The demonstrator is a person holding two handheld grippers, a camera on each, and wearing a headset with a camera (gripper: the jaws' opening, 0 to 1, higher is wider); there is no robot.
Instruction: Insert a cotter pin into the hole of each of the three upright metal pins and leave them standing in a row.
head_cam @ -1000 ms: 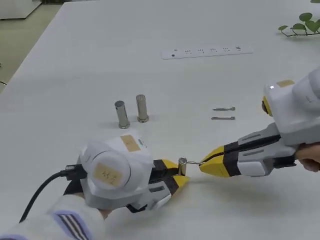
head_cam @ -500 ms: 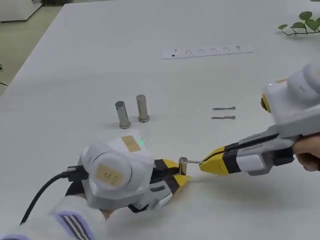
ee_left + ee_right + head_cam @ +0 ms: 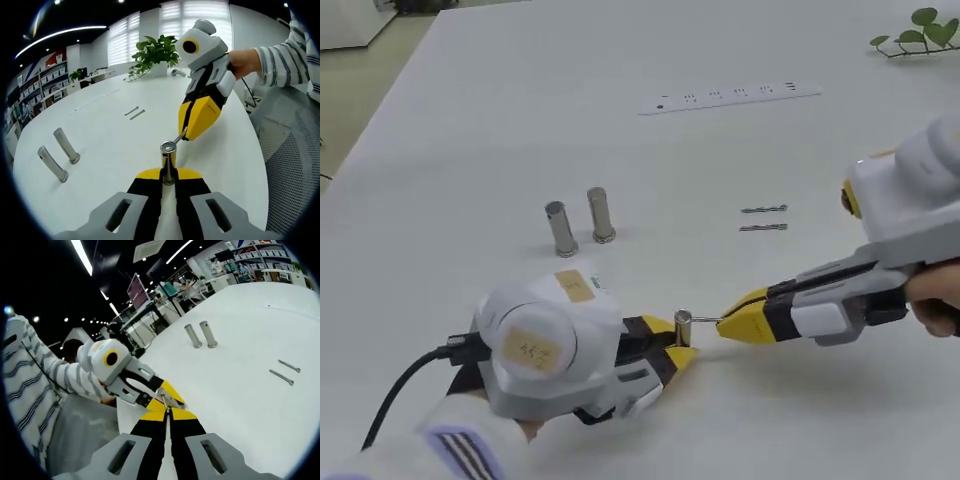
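Observation:
My left gripper [image 3: 675,345] [image 3: 168,176] is shut on an upright metal pin [image 3: 683,327] [image 3: 168,161], holding it near its base on the white table. My right gripper [image 3: 725,325] [image 3: 167,411] is shut on a thin cotter pin [image 3: 705,321] [image 3: 179,136], whose free end points at the top of the held pin [image 3: 162,394]. Two more metal pins [image 3: 561,228] [image 3: 600,214] stand upright side by side behind the left gripper; they show too in the left gripper view [image 3: 52,163] [image 3: 66,145] and right gripper view [image 3: 192,335] [image 3: 207,334]. Two spare cotter pins [image 3: 764,209] [image 3: 763,227] lie flat to the right.
A white power strip [image 3: 730,97] lies flat at the far side of the table [image 3: 520,120]. A green plant [image 3: 910,30] stands at the far right corner. A black cable [image 3: 395,385] trails from the left gripper. A person's striped sleeve [image 3: 460,450] is at the near edge.
The right gripper has edged slightly up and toward the held pin with the cotter pin. The left gripper and the other pins stay put; the view has shifted a little.

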